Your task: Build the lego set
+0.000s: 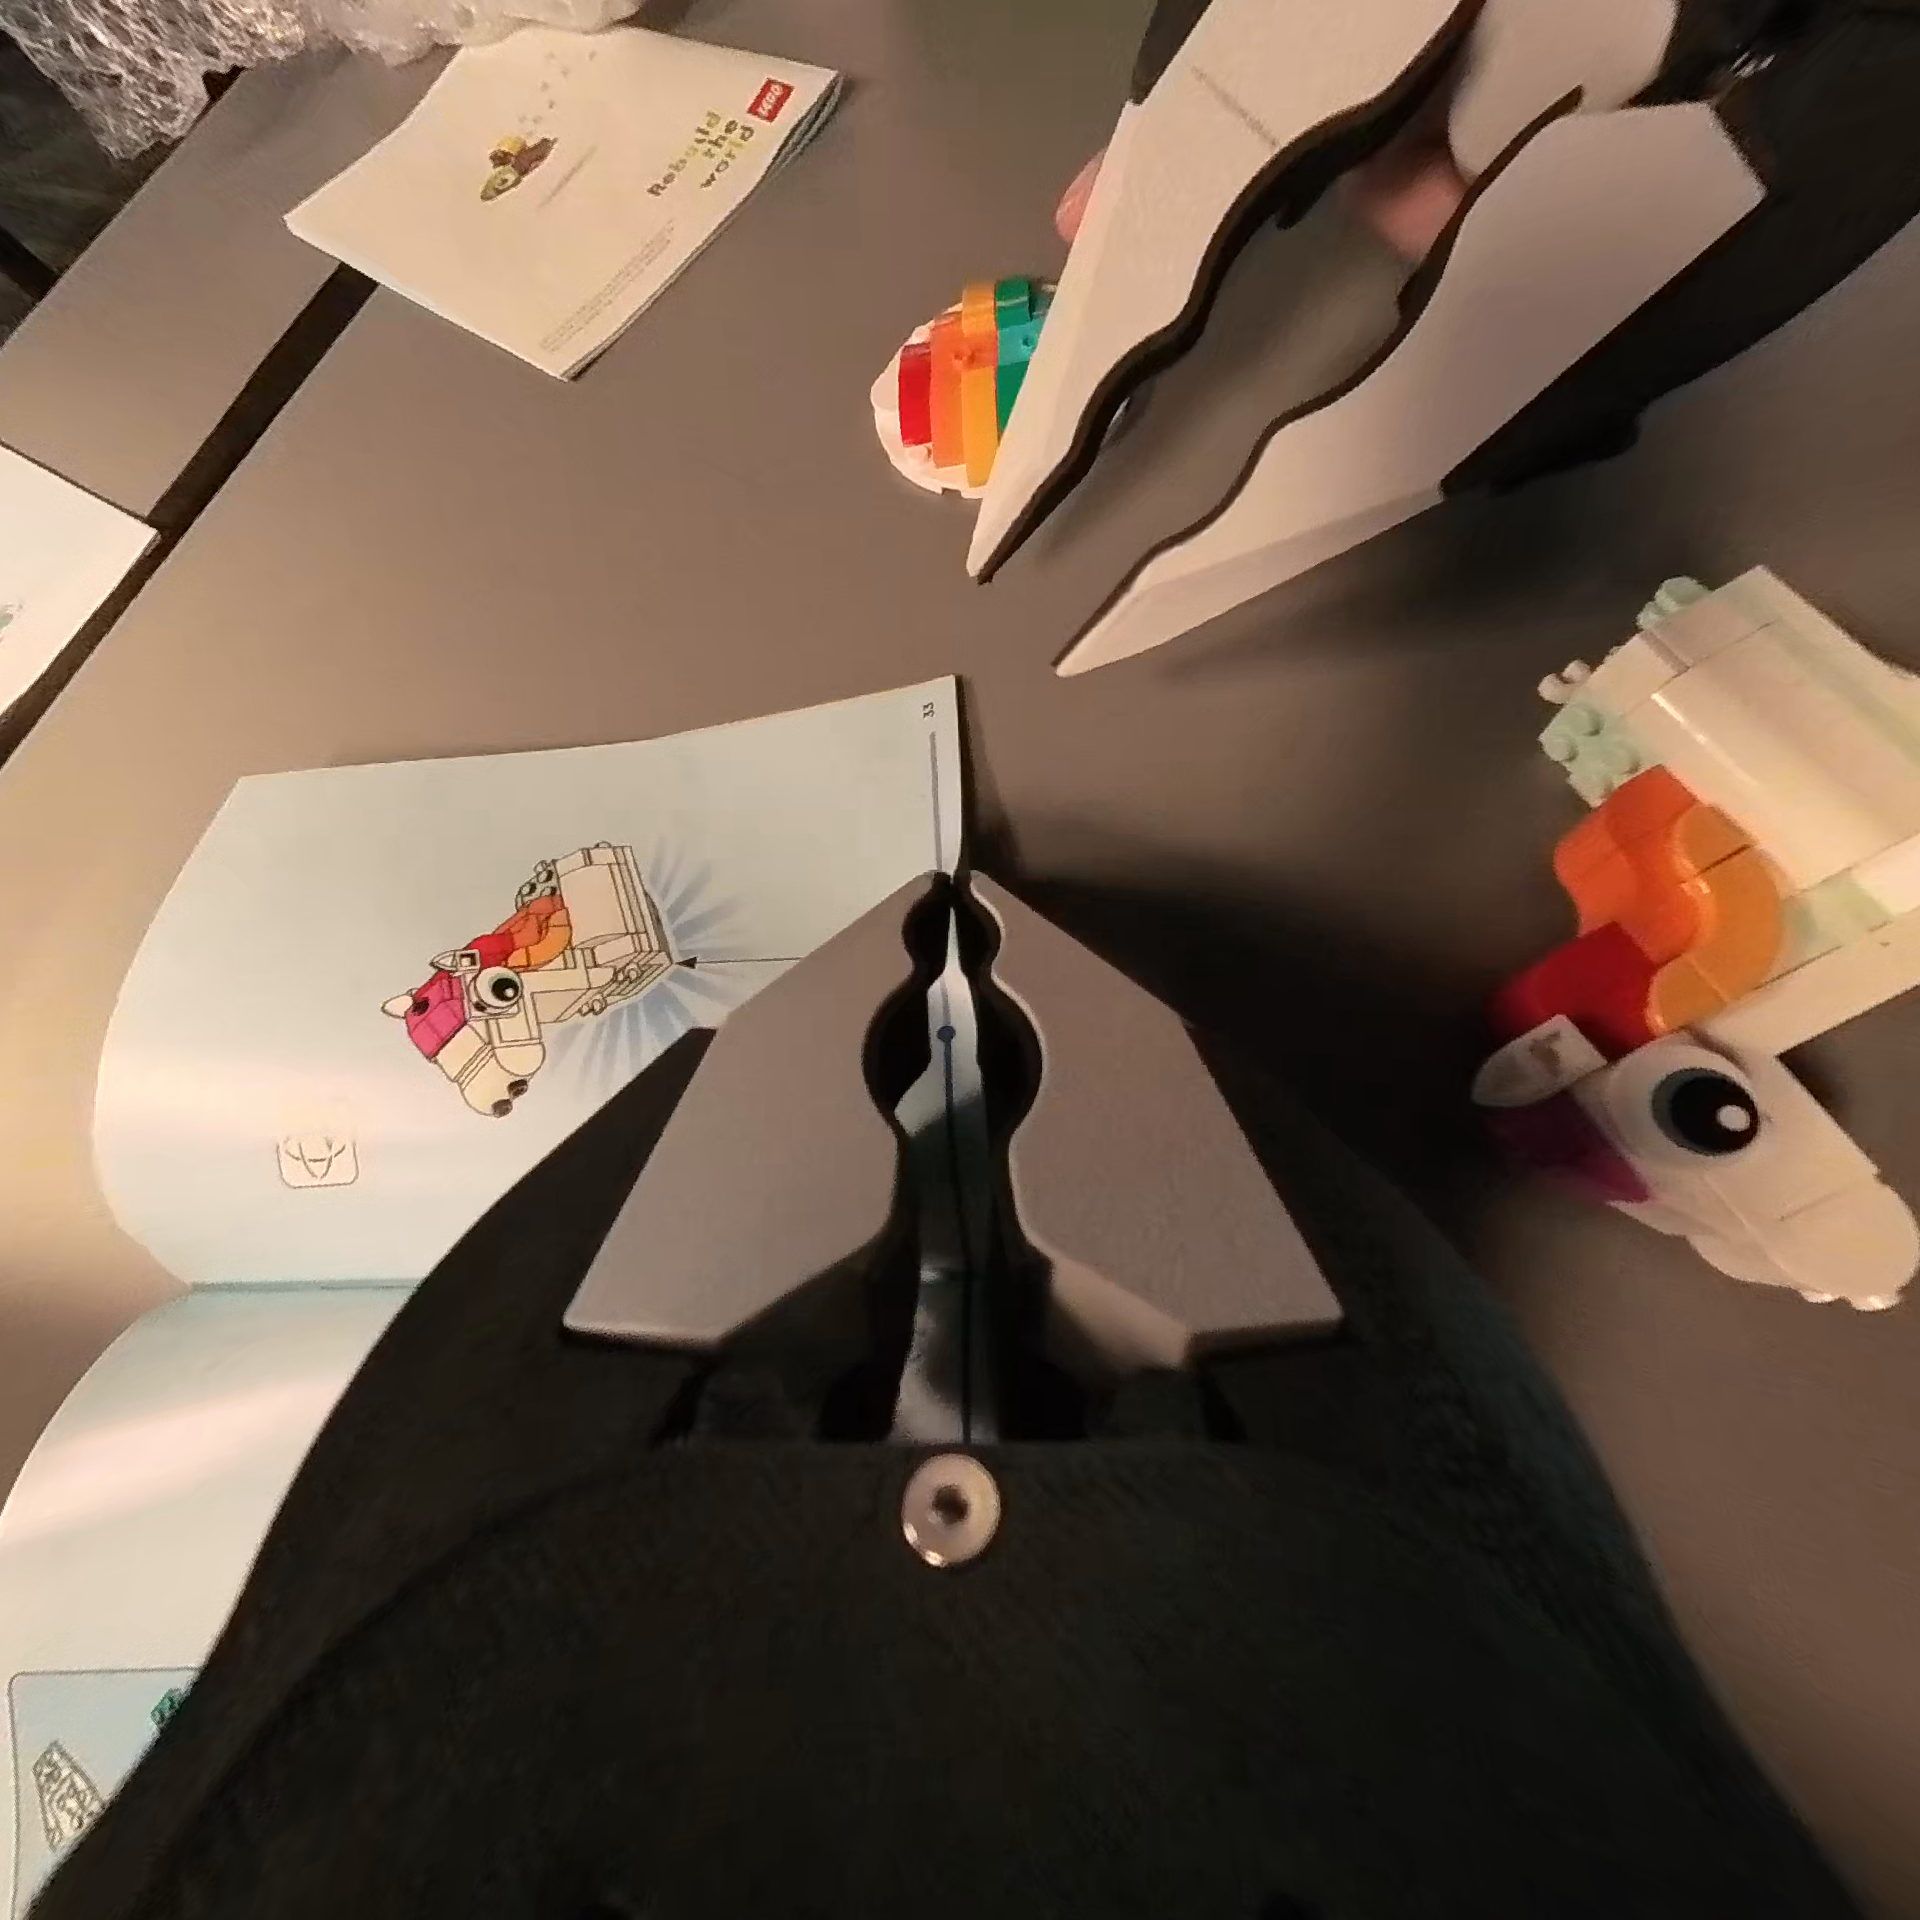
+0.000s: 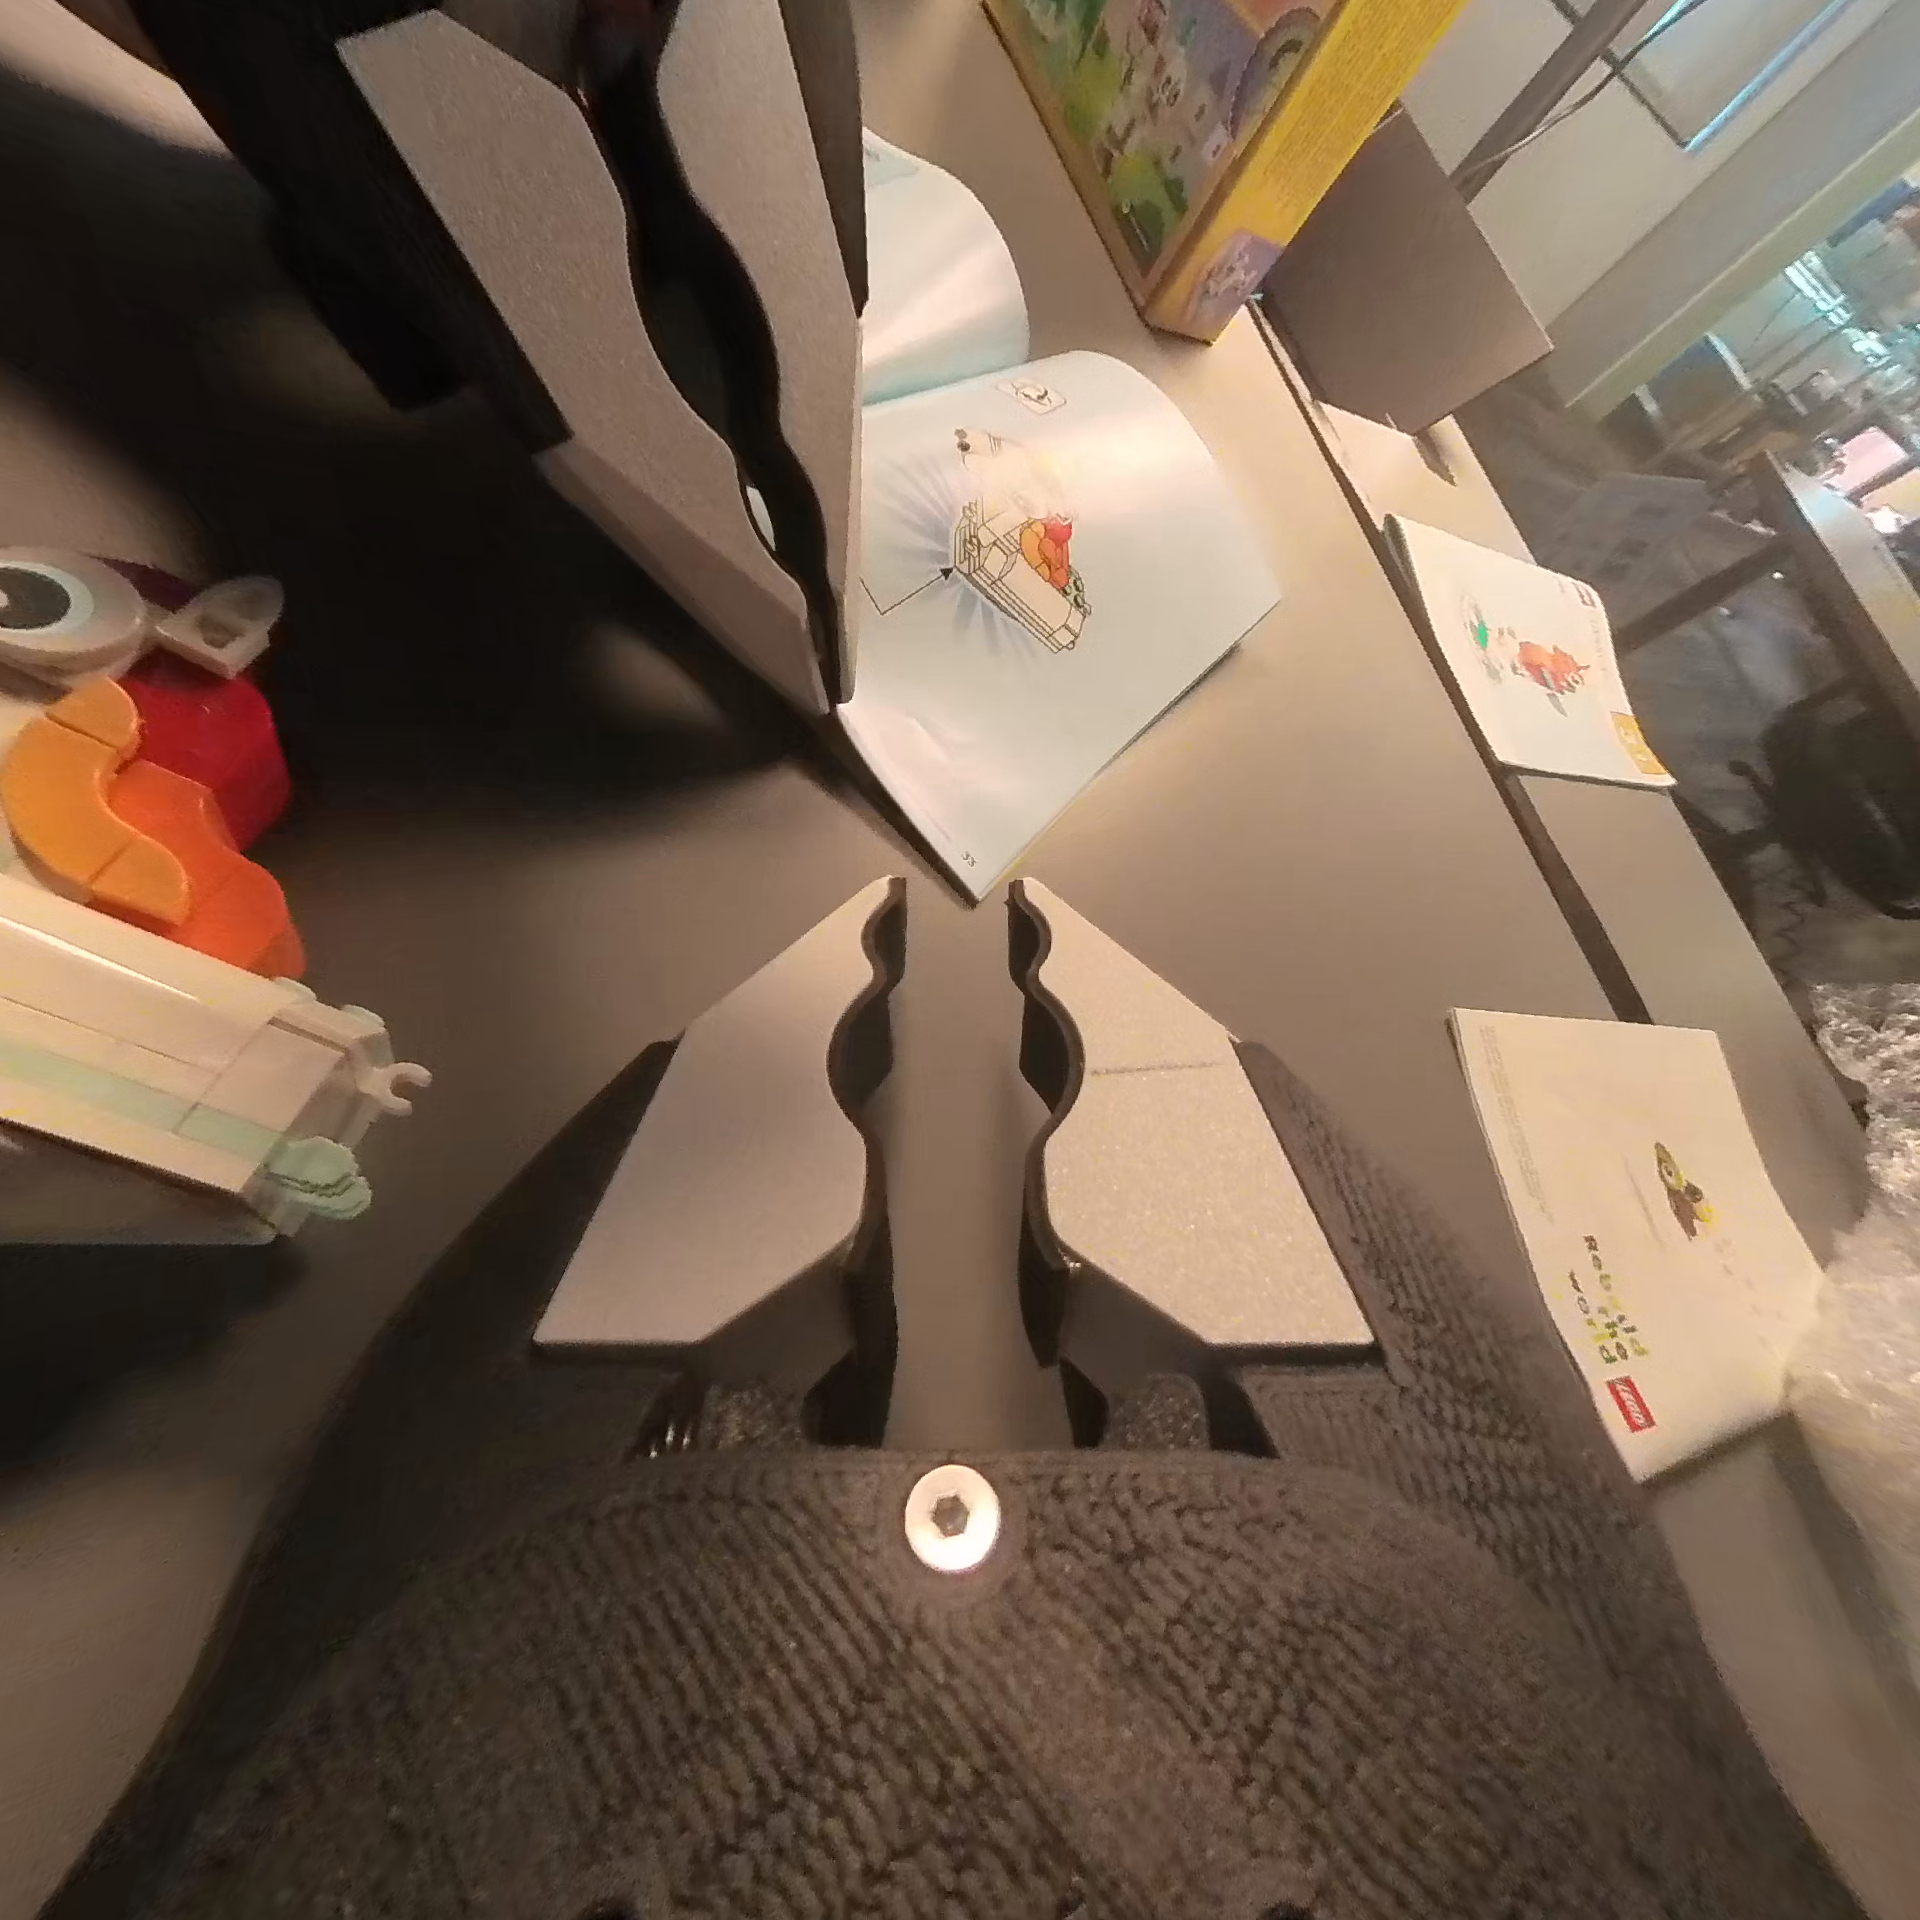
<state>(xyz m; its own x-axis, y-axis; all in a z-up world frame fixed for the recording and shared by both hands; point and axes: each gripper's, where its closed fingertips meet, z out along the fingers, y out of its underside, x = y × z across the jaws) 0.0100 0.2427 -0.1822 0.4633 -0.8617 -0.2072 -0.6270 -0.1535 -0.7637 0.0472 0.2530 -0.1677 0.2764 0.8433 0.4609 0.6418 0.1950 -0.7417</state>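
My left gripper [image 1: 951, 878] is shut on the edge of a light-blue page of the open instruction booklet [image 1: 520, 883]; the page runs between its pads. The right wrist view shows this gripper [image 2: 831, 696] pinching the lifted page [image 2: 1091, 644]. My right gripper [image 2: 956, 894] is open and empty, just in front of the page's corner; it also shows in the left wrist view [image 1: 1023, 618]. A white lego animal model [image 1: 1714, 935] with an orange and red mane lies on the table to the right, and shows in the right wrist view [image 2: 135, 883]. A small rainbow build [image 1: 966, 384] sits behind my right gripper.
A closed white booklet [image 1: 571, 197] lies at the far side, also in the right wrist view [image 2: 1631, 1226]. Another booklet [image 2: 1527, 655] lies on the neighbouring table. The lego box [image 2: 1226, 135] stands at the back. Clear plastic wrap [image 1: 104, 52] is at the table's corner. The left gripper's tips are roughly 5 cm from the right gripper's.
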